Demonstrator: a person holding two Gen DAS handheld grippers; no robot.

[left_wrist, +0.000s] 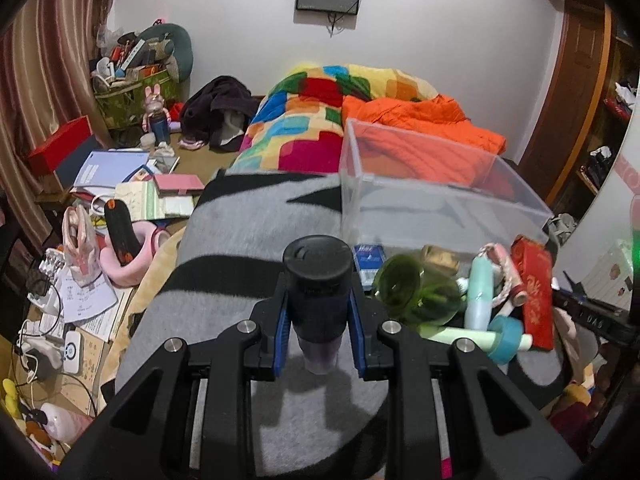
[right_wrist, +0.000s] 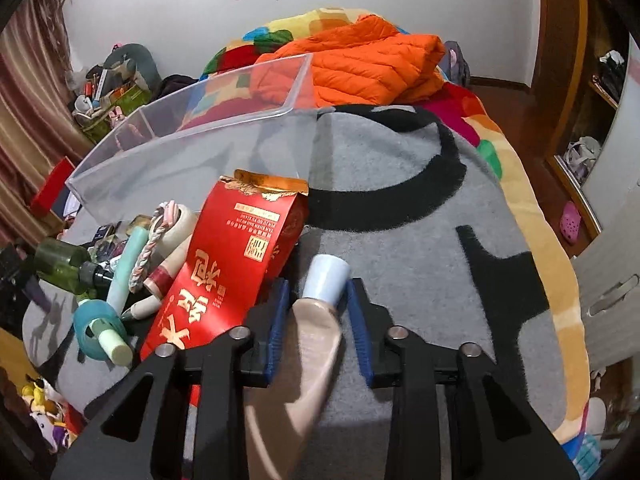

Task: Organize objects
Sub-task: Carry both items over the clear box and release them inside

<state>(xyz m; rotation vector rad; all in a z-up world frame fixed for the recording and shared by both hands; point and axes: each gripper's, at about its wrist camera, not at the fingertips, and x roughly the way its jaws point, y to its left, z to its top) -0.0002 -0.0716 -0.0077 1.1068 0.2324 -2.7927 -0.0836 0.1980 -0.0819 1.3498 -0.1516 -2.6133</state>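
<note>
My left gripper (left_wrist: 318, 292) is shut on a bottle with a black cap (left_wrist: 316, 268), held just above the grey blanket (left_wrist: 240, 240). My right gripper (right_wrist: 318, 292) is shut on a beige tube with a white cap (right_wrist: 316, 332). Its blue pads sit against the tube's neck. A pile lies between the two grippers: a red carton (right_wrist: 232, 264), a green bottle (right_wrist: 60, 264), a mint tube (left_wrist: 478, 288) and a teal tape ring (right_wrist: 92, 328). Behind the pile stands an empty clear plastic box (left_wrist: 440, 196), seen at upper left in the right wrist view.
Beyond the clear box, an orange jacket (left_wrist: 420, 132) lies on a multicoloured quilt (left_wrist: 304, 120). Left of the bed is a mess of papers, boxes and cables (left_wrist: 100, 200). A wooden wardrobe (right_wrist: 568, 80) stands to the right of the bed.
</note>
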